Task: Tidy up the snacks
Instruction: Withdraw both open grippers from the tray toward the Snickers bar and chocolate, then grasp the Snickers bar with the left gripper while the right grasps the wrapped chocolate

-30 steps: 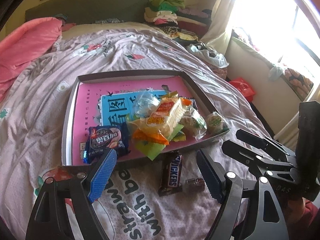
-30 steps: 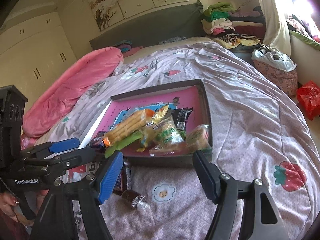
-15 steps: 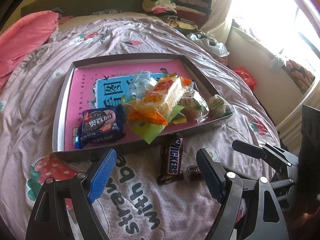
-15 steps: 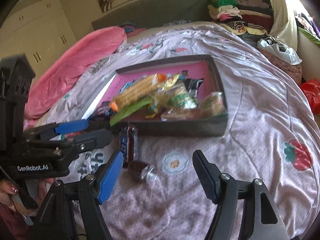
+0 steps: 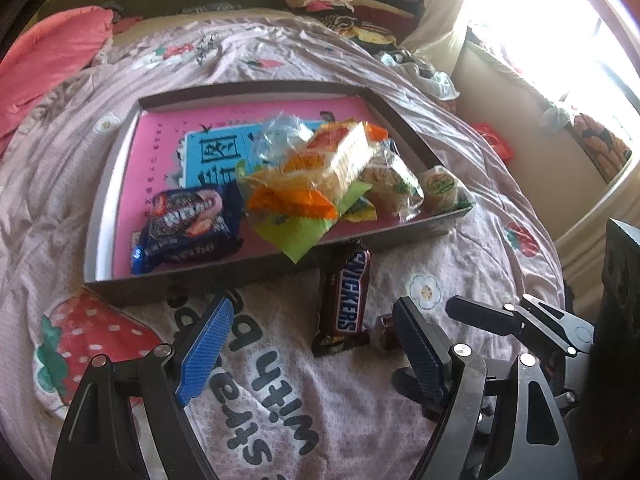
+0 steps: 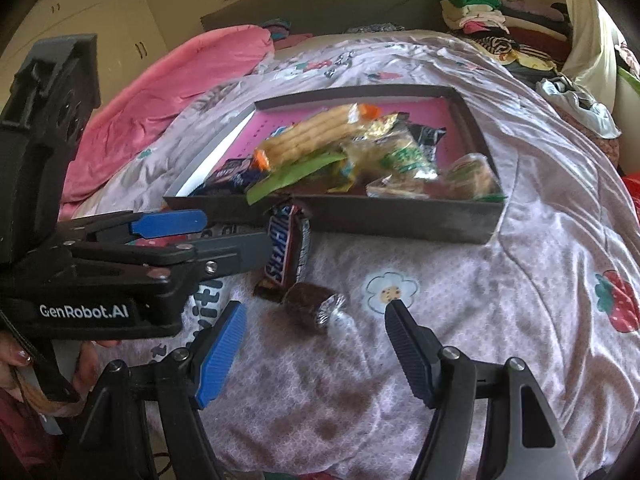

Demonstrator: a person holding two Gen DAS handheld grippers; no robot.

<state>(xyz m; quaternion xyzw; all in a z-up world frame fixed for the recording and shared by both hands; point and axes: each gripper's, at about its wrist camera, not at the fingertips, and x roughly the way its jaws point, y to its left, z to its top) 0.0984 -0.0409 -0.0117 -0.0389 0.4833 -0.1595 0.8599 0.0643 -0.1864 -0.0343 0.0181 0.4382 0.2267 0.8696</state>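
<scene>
A shallow box (image 5: pixel 100 216) with a pink floor lies on the bed and holds several snack packs, among them a blue Oreo pack (image 5: pixel 188 224) and an orange-ended cracker pack (image 5: pixel 320 164). A Snickers bar (image 5: pixel 346 300) and a small dark foil-wrapped candy (image 6: pixel 312 308) lie on the quilt just in front of the box. My left gripper (image 5: pixel 312 344) is open and empty, low over the quilt, with the Snickers between its fingers ahead. My right gripper (image 6: pixel 316 332) is open and empty, the candy just beyond its fingertips. The box (image 6: pixel 400 220) and Snickers (image 6: pixel 286 252) also show in the right wrist view.
A pink duvet (image 6: pixel 180 92) lies at the far left of the bed. Folded clothes (image 6: pixel 488 16) are stacked at the headboard. The bed's right edge drops toward a window wall (image 5: pixel 552 80) with a red bag (image 5: pixel 492 140) on the floor.
Both grippers have moved forward and down toward the quilt; the Snickers and the candy now sit closer, between the fingers. Both stay open.
</scene>
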